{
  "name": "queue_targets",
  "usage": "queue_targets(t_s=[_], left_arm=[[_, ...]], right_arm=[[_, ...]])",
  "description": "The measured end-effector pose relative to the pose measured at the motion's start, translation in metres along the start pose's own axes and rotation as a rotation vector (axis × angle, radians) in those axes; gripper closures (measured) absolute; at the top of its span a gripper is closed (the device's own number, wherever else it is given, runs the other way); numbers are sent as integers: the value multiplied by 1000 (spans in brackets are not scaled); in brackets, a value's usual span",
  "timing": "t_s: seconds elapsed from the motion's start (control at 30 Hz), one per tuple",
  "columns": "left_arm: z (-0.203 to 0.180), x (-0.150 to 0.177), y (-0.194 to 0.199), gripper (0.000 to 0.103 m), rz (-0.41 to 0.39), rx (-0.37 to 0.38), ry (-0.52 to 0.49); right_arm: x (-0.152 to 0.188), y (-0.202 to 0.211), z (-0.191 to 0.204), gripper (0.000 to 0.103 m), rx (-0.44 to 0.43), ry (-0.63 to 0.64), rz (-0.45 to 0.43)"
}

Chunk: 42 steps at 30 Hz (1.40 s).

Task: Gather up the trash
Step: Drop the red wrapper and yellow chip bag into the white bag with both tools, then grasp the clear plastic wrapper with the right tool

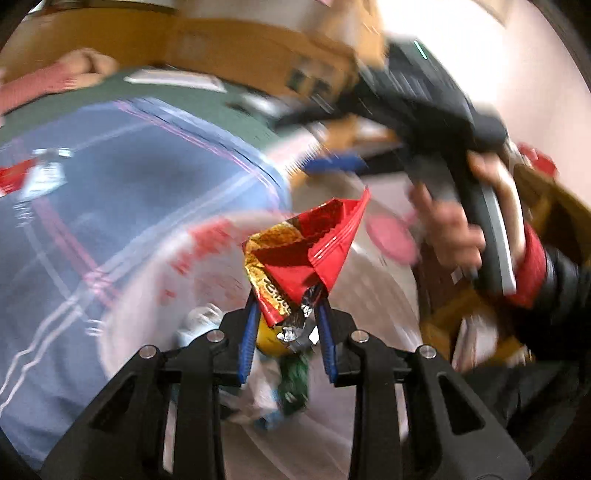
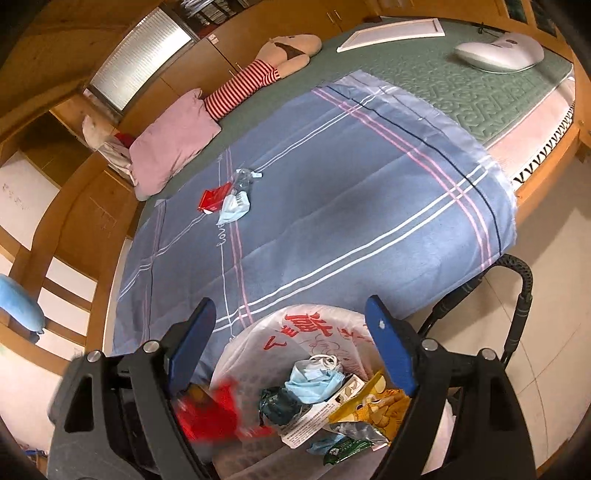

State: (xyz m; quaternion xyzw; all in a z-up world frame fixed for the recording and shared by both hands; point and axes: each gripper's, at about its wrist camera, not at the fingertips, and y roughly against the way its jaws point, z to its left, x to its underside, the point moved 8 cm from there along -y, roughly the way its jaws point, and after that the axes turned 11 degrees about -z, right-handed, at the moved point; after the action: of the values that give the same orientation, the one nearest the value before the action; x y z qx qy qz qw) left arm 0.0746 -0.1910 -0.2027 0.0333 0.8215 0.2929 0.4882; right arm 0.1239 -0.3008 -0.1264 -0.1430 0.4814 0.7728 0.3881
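Note:
My left gripper [image 1: 288,306] is shut on a crumpled red snack wrapper [image 1: 306,251], held over the white trash bag [image 1: 155,288] with red print. This view is blurred by motion. In the right wrist view my right gripper [image 2: 290,306] stands open above the same trash bag [image 2: 314,325], nothing between its fingers. Inside the bag lie a blue face mask [image 2: 314,384], a yellow chip bag [image 2: 376,406] and a dark green wrapper [image 2: 277,402]. A red blur [image 2: 210,410] at the bag's left is the held wrapper. On the bed lie a red packet [image 2: 214,197], another blue mask [image 2: 232,208] and clear plastic [image 2: 245,179].
A blue plaid sheet [image 2: 351,206] covers the near half of the bed. A pink pillow [image 2: 173,140], a striped doll [image 2: 251,85], a white frame [image 2: 391,33] and a white rounded device [image 2: 498,51] lie farther back. A black handle [image 2: 521,295] rises right of the bag.

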Motion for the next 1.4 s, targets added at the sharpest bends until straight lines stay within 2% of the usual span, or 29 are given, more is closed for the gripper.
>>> queue_targets(t_s=[0.1,0.17,0.23,0.37,0.5,0.9,0.97,1.1,1.17,1.2,1.27,1.37,1.4], left_arm=[[-10,11,-10,60,59,18,-39],[-10,12,-12,41,63,9,-44],[-8,10,-11,29,51,1,-38],[2,6,-7,15,22,-47,-1],[16,-6,0,14,-12,-89,50],[41,-18,16,14,-90,-152,154],[44,-22,22,14,-124,-158,166],[55,-33,45,14,-250,-188,214],[71,-40,60,14,-320,-250,256],[83,-43,70,14,-353,-322,280],[116,-50,94,14,-378,-578,288],[152,-61,125,14,-369,-843,270],[166,-65,136,14,-364,-908,278]], right_arm=[[1,-2,2,22,-3,3,1],[1,-3,2,22,-2,2,1],[0,-3,1,22,2,-4,-2],[-1,-4,-2,22,7,-24,-3],[0,-6,-4,22,11,-35,1],[9,-20,3,22,9,-27,40],[10,-22,6,22,6,-23,44],[12,-23,9,22,2,-20,45],[12,-24,9,22,4,-19,44],[12,-24,9,22,5,-19,43],[12,-26,7,22,17,-12,42],[14,-33,9,22,27,-1,53],[15,-37,12,22,27,5,58]])
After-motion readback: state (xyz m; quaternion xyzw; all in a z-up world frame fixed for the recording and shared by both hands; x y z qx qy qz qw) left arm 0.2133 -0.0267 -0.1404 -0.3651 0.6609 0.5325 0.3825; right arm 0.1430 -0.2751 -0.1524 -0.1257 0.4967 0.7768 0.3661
